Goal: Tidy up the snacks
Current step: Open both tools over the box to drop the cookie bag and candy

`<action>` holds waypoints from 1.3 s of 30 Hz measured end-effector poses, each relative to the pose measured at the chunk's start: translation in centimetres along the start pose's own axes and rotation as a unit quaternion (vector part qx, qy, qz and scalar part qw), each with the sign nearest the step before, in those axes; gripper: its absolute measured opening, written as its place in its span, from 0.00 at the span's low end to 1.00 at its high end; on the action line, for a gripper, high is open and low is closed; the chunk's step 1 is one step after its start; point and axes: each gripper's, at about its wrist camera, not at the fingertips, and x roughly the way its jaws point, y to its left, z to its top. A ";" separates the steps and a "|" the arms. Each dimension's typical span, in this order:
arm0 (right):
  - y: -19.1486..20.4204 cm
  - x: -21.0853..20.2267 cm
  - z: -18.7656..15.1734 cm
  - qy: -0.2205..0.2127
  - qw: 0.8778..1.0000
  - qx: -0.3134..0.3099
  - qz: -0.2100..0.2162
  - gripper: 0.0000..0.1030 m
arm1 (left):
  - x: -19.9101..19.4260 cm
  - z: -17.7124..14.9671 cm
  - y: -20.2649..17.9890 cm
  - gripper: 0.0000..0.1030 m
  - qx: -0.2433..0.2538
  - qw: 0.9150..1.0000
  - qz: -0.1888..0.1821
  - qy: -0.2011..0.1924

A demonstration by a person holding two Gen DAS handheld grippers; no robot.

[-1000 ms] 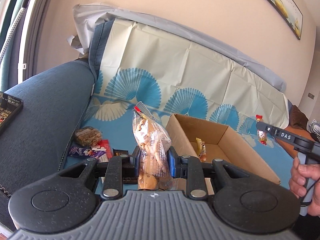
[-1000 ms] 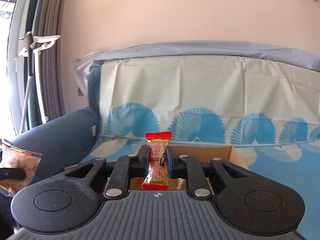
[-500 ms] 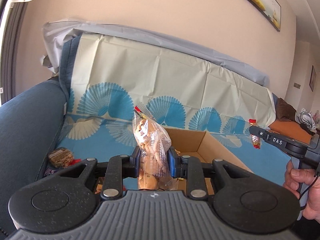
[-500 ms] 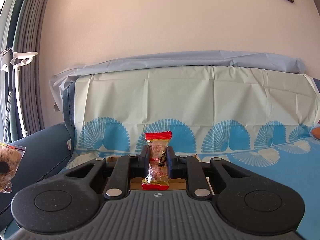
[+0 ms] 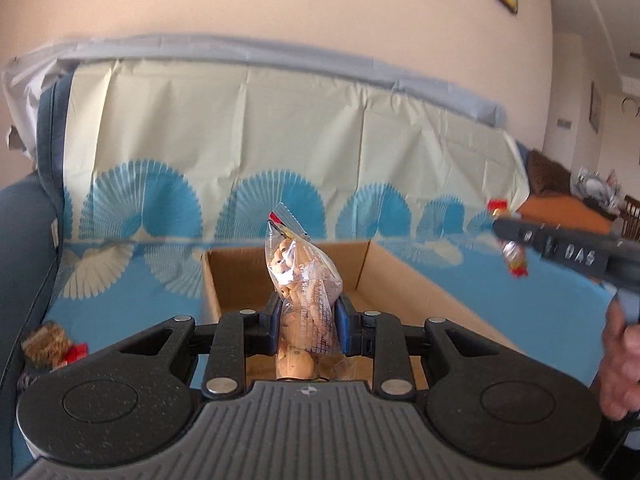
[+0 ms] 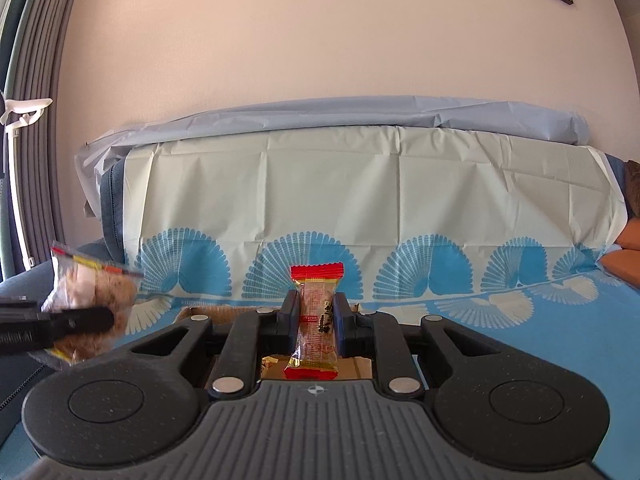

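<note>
Left gripper (image 5: 307,316) clamps a clear crinkled bag of biscuits (image 5: 305,280) upright above the open brown cardboard box (image 5: 404,280), right gripper (image 6: 318,320) pinches a small red-ended wrapped snack (image 6: 318,316), both apparently positioned for dropping in.

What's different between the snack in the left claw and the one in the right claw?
The clear bag of cookies is bulky and lumpy, bulging above and below the left gripper; the red-ended wrapped snack in the right gripper is one slim, flat packet. The bag's top is gathered to a point; the packet's top is a straight crimped red edge. Both stand upright, pinched at the middle, by the cardboard box.
</note>
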 end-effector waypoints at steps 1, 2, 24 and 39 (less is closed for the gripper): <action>0.1 0.1 0.0 0.000 1.000 -0.005 -0.002 0.17 | 0.6 -0.2 0.2 0.28 -0.008 1.000 -0.001 0.011; 0.3 0.2 0.0 -0.001 1.000 -0.009 -0.004 0.17 | 1.0 -0.3 0.4 0.28 -0.019 1.000 -0.006 0.017; 2.9 3.1 -0.1 0.023 0.999 -0.045 -0.015 0.18 | 4.4 -0.5 -0.5 0.28 -0.063 0.996 -0.013 0.064; 3.4 4.1 -0.6 0.038 0.997 -0.036 -0.053 0.72 | 3.4 0.5 -0.1 0.63 -0.103 0.993 -0.053 0.031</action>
